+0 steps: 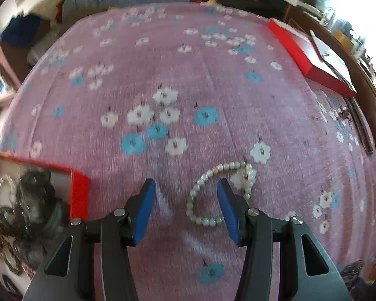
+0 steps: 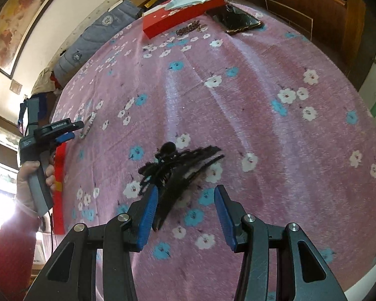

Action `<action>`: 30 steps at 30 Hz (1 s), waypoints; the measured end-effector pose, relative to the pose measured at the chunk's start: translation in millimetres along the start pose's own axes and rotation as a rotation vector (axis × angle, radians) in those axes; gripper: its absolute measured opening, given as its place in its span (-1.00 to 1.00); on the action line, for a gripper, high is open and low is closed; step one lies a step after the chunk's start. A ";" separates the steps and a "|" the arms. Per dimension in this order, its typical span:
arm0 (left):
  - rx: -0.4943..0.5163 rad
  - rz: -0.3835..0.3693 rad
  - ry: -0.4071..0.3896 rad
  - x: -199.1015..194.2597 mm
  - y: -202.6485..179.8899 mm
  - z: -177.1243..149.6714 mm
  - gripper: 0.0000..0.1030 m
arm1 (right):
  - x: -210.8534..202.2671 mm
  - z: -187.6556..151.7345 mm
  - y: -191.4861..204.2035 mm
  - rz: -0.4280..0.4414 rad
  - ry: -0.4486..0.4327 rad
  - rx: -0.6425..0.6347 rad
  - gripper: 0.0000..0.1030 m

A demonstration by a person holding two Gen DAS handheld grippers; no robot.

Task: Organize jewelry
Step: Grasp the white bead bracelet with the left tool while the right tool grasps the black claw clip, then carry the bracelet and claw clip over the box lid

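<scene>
Both tongs hang apart, gripping nothing: left gripper (image 1: 185,188) over the pearl bracelet (image 1: 220,190), right gripper (image 2: 186,195) over a black hair clip (image 2: 180,170).

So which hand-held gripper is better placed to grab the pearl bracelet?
Left. The left hand-held gripper is open right over the pearl bracelet, one finger already inside its loop. The right hand-held gripper sits over a black hair clip.

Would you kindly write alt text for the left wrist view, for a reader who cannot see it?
The left gripper, jaws open and empty, hangs over a pale bead bracelet lying on a pink flowered bedspread. A red box of dark jewelry sits at lower left; another red box lid lies at upper right.
</scene>
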State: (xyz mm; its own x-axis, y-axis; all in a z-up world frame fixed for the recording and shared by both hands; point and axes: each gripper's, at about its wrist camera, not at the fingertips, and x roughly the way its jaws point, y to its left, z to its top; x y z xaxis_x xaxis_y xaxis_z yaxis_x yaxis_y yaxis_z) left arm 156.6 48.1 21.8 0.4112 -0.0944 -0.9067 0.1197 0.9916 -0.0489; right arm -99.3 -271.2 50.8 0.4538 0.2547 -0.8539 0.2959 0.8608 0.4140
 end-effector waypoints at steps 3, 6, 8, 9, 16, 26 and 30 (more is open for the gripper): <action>0.060 -0.003 0.011 6.2 -8.8 1.1 -0.08 | 11.1 1.8 5.6 -0.014 0.008 0.005 -0.03; 0.091 -0.003 0.001 8.3 -13.6 -0.2 -0.62 | 21.4 4.0 9.6 -0.023 0.019 0.014 -0.19; 0.102 -0.010 0.012 9.5 -15.8 0.2 -0.87 | 25.8 6.6 12.2 -0.016 0.020 0.022 -0.21; 0.098 -0.024 0.017 11.1 -15.2 -0.4 -0.91 | 26.4 7.7 13.0 -0.019 0.018 0.022 -0.24; 0.066 -0.079 0.023 0.2 -15.6 -6.2 -0.91 | 27.3 17.5 20.4 -0.028 0.015 -0.011 -0.67; 0.004 -0.195 -0.038 -76.4 -22.5 -47.3 -0.91 | 28.8 20.7 16.2 -0.020 0.030 -0.053 -0.87; -0.025 -0.228 -0.057 -101.2 -23.9 -67.3 -0.91 | 36.7 22.0 13.6 -0.010 0.050 -0.061 -0.89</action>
State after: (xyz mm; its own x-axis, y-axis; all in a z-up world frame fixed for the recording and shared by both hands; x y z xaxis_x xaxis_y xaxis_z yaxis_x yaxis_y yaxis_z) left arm 51.3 39.9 86.6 0.4267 -0.3207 -0.8456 0.1937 0.9457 -0.2609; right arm -60.2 -259.9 32.1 0.4080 0.2663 -0.8733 0.2479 0.8883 0.3866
